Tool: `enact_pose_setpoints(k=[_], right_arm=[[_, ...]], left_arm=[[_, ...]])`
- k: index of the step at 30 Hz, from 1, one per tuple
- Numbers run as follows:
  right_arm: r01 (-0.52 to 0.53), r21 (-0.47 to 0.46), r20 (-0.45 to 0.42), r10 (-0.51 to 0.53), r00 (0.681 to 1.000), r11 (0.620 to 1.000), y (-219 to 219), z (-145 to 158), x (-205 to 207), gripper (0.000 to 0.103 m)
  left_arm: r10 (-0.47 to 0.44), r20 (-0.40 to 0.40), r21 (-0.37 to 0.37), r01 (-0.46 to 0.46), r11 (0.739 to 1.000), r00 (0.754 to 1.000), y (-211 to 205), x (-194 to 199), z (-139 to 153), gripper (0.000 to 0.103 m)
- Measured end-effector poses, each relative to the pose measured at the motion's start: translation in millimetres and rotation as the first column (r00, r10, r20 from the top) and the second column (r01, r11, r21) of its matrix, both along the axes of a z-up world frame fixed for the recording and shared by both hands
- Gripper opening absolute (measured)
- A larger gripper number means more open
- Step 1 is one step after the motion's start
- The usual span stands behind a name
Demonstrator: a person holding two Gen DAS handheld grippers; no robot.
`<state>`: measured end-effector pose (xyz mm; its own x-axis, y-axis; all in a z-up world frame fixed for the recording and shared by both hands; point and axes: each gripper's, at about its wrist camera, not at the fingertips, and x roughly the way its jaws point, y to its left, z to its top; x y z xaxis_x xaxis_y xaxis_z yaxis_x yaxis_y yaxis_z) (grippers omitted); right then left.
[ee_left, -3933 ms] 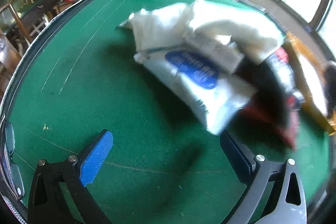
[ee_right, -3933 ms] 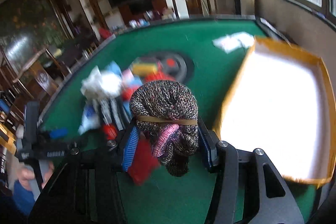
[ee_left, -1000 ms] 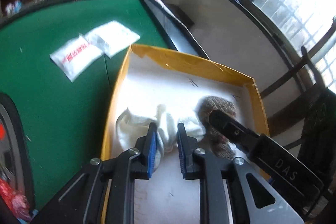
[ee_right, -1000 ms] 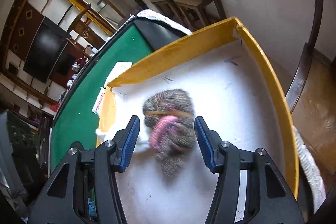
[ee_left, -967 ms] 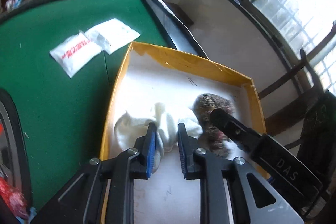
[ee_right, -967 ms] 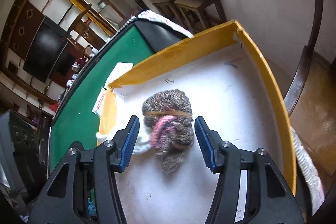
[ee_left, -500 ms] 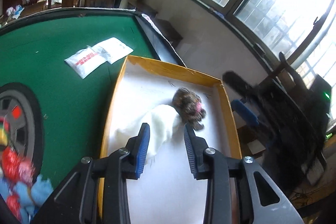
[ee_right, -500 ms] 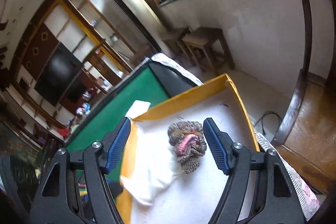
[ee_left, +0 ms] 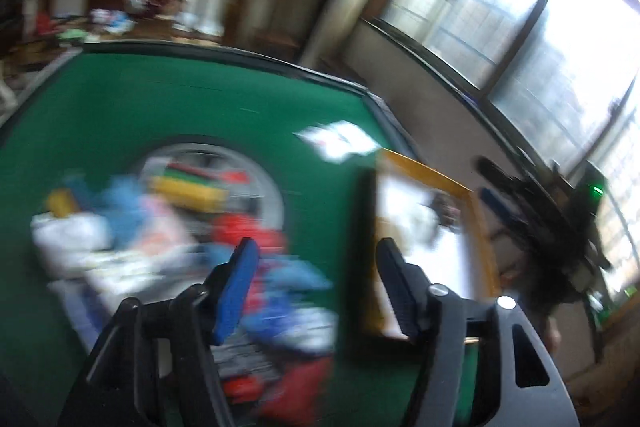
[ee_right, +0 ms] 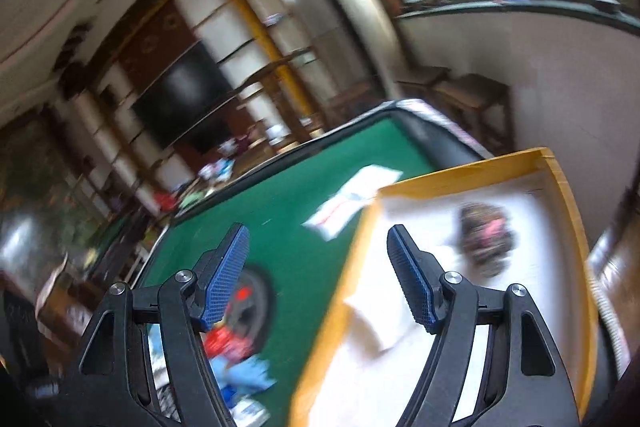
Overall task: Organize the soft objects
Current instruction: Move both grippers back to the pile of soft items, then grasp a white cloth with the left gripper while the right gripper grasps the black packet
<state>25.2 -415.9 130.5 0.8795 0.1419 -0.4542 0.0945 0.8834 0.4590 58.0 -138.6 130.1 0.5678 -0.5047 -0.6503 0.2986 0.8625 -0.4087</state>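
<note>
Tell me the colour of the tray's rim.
Yellow-orange, around a white inside; the shallow cardboard tray shows best in the right wrist view.

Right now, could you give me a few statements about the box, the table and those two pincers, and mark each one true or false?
1. The knitted bundle lies inside the yellow box. True.
2. The right gripper is clamping the bundle. False: its jaws are apart, with nothing between them.
3. The table has a red top. False: it is green.
4. The left gripper holds nothing; its jaws are opening. True.
5. Two white packets lie on the table outside the box. True.
</note>
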Motion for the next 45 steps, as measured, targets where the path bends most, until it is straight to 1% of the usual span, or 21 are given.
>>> enact_pose_setpoints(k=[2, 4, 6, 8, 10, 11, 13, 16, 21, 23, 25, 26, 27, 28, 29, 30, 32, 36, 39, 44, 45], right_arm=[[-0.115, -0.022, -0.008, 0.115, 0.993, 0.993, 33, -1, 1, 0.072], [-0.200, -0.017, -0.020, 0.199, 0.980, 0.980, 57, -5, 2, 0.072], [-0.306, 0.007, -0.051, 0.306, 0.951, 0.952, 84, -15, 3, 0.072], [-0.402, 0.027, -0.073, 0.403, 0.912, 0.915, 111, -25, 1, 0.072], [-0.475, 0.051, -0.098, 0.477, 0.873, 0.879, 130, -36, 0, 0.072], [-0.488, 0.055, -0.107, 0.491, 0.865, 0.871, 136, -41, 1, 0.072], [-0.504, 0.042, -0.126, 0.505, 0.854, 0.863, 144, -49, 1, 0.072], [-0.508, 0.007, -0.138, 0.504, 0.853, 0.861, 147, -53, 0, 0.072], [-0.508, 0.037, -0.148, 0.507, 0.849, 0.861, 141, -58, 7, 0.072], [-0.509, 0.035, -0.157, 0.508, 0.847, 0.860, 146, -59, 10, 0.072], [-0.514, 0.031, -0.162, 0.512, 0.844, 0.857, 148, -57, 10, 0.072], [-0.517, 0.027, -0.164, 0.514, 0.842, 0.855, 149, -57, 10, 0.072], [-0.521, 0.021, -0.167, 0.517, 0.840, 0.853, 151, -58, 10, 0.072], [-0.527, 0.013, -0.174, 0.521, 0.835, 0.850, 154, -59, 11, 0.072], [-0.534, 0.007, -0.182, 0.527, 0.830, 0.845, 156, -60, 11, 0.072], [-0.548, 0.003, -0.191, 0.538, 0.821, 0.837, 160, -61, 11, 0.072], [-0.580, -0.015, -0.214, 0.564, 0.798, 0.815, 170, -66, 11, 0.072], [-0.628, -0.095, -0.268, 0.587, 0.764, 0.773, 193, -75, 10, 0.072], [-0.646, -0.172, -0.304, 0.584, 0.753, 0.744, 209, -84, 8, 0.072], [-0.681, -0.269, -0.349, 0.590, 0.728, 0.681, 231, -96, 5, 0.072], [-0.676, -0.299, -0.354, 0.580, 0.734, 0.674, 234, -98, 4, 0.072]], left_arm=[[0.086, 0.022, 0.019, -0.086, 0.996, 0.996, 40, -8, -3, 0.063], [0.168, 0.023, 0.025, -0.169, 0.985, 0.986, 80, -14, -9, 0.064], [0.229, 0.006, 0.020, -0.229, 0.973, 0.973, 113, -16, -17, 0.064], [0.316, -0.006, 0.029, -0.316, 0.948, 0.949, 144, -15, -27, 0.064], [0.378, -0.026, 0.028, -0.377, 0.926, 0.926, 165, -13, -38, 0.064], [0.386, -0.042, 0.019, -0.385, 0.923, 0.922, 172, -10, -43, 0.064], [0.410, -0.063, 0.033, -0.409, 0.912, 0.910, 180, 1, -52, 0.064], [0.392, -0.092, 0.057, -0.388, 0.920, 0.915, 177, 20, -65, 0.064], [0.382, -0.116, 0.094, -0.373, 0.923, 0.917, 178, 34, -89, 0.064], [0.363, -0.113, 0.086, -0.355, 0.931, 0.925, 173, 38, -94, 0.064], [0.360, -0.098, 0.101, -0.351, 0.931, 0.928, 166, 41, -94, 0.063], [0.364, -0.083, 0.107, -0.355, 0.929, 0.928, 163, 44, -95, 0.059], [0.365, -0.078, 0.106, -0.356, 0.928, 0.928, 163, 44, -96, 0.045], [0.367, -0.082, 0.109, -0.358, 0.927, 0.926, 162, 46, -98, 0.038], [0.372, -0.087, 0.108, -0.362, 0.926, 0.924, 163, 46, -100, 0.029], [0.372, -0.095, 0.106, -0.362, 0.926, 0.923, 164, 46, -103, 0.019], [0.372, -0.117, 0.090, -0.363, 0.928, 0.921, 172, 43, -107, 0.015], [0.371, -0.110, 0.038, -0.369, 0.928, 0.922, 186, 35, -102, 0.014], [0.370, -0.084, 0.007, -0.370, 0.929, 0.925, 190, 28, -93, 0.014], [0.370, -0.072, -0.054, -0.374, 0.926, 0.926, 199, 23, -86, 0.014], [0.373, -0.066, -0.061, -0.377, 0.924, 0.926, 200, 22, -84, 0.015]])
